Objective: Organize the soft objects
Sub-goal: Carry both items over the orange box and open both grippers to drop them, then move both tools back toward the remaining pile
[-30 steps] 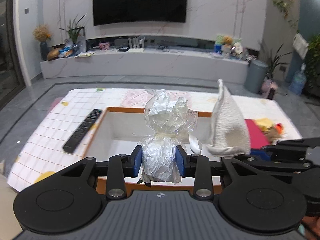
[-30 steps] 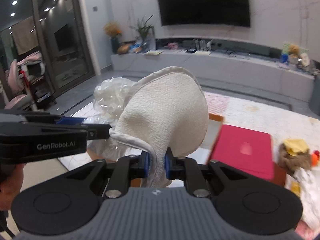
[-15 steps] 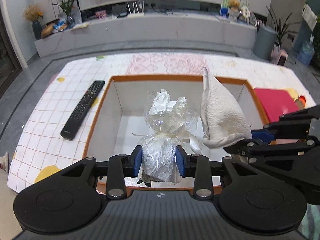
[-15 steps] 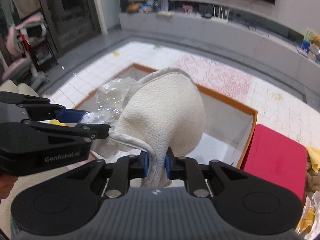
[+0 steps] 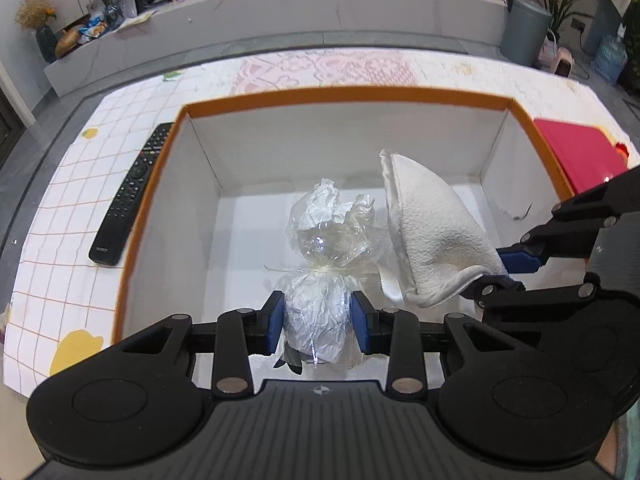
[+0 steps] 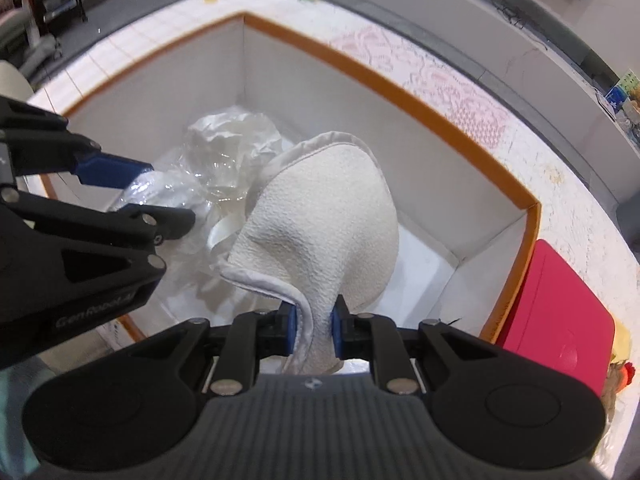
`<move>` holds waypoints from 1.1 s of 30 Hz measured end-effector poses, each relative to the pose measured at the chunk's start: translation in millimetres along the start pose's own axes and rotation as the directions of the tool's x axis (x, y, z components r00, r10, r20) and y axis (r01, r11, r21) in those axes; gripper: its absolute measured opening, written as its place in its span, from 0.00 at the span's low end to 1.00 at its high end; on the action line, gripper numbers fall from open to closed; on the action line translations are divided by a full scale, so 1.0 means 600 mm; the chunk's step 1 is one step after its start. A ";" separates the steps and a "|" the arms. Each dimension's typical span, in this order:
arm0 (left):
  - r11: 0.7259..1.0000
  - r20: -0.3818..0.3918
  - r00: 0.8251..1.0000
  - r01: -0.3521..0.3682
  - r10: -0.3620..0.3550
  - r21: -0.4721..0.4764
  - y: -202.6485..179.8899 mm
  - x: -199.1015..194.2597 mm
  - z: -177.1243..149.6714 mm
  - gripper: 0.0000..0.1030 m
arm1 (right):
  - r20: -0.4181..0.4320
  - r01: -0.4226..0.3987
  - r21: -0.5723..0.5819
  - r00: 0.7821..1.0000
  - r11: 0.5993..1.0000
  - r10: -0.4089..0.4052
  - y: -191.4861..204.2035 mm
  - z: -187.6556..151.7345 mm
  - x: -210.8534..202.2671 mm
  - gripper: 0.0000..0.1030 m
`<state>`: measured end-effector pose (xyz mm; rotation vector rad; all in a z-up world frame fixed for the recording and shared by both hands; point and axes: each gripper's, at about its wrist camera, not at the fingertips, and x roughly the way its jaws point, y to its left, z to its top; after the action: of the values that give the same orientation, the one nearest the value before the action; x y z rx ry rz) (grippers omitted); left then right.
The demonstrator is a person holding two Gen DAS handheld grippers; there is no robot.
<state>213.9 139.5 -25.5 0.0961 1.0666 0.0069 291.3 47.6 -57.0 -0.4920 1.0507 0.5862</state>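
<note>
Since both soft things are headed for the box (image 5: pixel 348 98), the left gripper (image 5: pixel 318 322) pinches the cellophane bag (image 5: pixel 320 280) low, and the right gripper (image 6: pixel 314 330) clamps the white cloth (image 6: pixel 332 216) narrowly at its three o'clock, both hanging inside for a gentle drop.

Left tongs (image 5: pixel 318 322) clamped, right tongs (image 6: pixel 313 330) clamped, both angled steeply downward, side by side
</note>
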 end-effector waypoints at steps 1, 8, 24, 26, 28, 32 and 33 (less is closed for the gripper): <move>1.000 -0.008 1.000 -0.001 0.001 0.003 0.000 0.004 0.000 0.39 | -0.010 0.002 -0.003 1.000 1.000 -0.002 0.001 0.000 0.003 0.16; 1.000 -0.049 0.999 0.003 -0.003 0.003 -0.003 0.020 0.001 0.40 | -0.038 0.008 0.000 0.999 1.000 -0.008 -0.010 0.000 0.014 0.25; 0.999 0.020 1.000 0.010 -0.009 -0.045 0.013 -0.018 -0.005 0.68 | 0.005 -0.003 0.013 1.000 1.000 0.003 -0.015 0.010 -0.029 0.49; 0.998 0.040 0.999 0.018 -0.015 -0.066 0.017 -0.030 -0.008 0.68 | 0.025 0.002 0.021 1.000 1.000 -0.003 -0.019 0.007 -0.043 0.55; 0.997 0.068 0.998 0.016 -0.011 -0.078 0.019 -0.044 -0.013 0.68 | 0.050 0.004 0.030 0.999 1.000 -0.006 -0.021 0.001 -0.059 0.55; 0.996 0.140 0.990 0.001 0.012 -0.091 0.011 -0.075 -0.021 0.68 | 0.117 -0.008 0.070 0.993 0.997 0.000 -0.031 -0.019 -0.092 0.56; 0.996 0.161 0.987 0.000 0.016 -0.095 0.008 -0.084 -0.024 0.68 | 0.135 -0.014 0.079 0.991 0.997 0.003 -0.033 -0.026 -0.101 0.56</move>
<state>177.2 142.6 12.2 0.0150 0.9022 0.0558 271.8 10.2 -6.6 -0.3727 0.9441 0.5746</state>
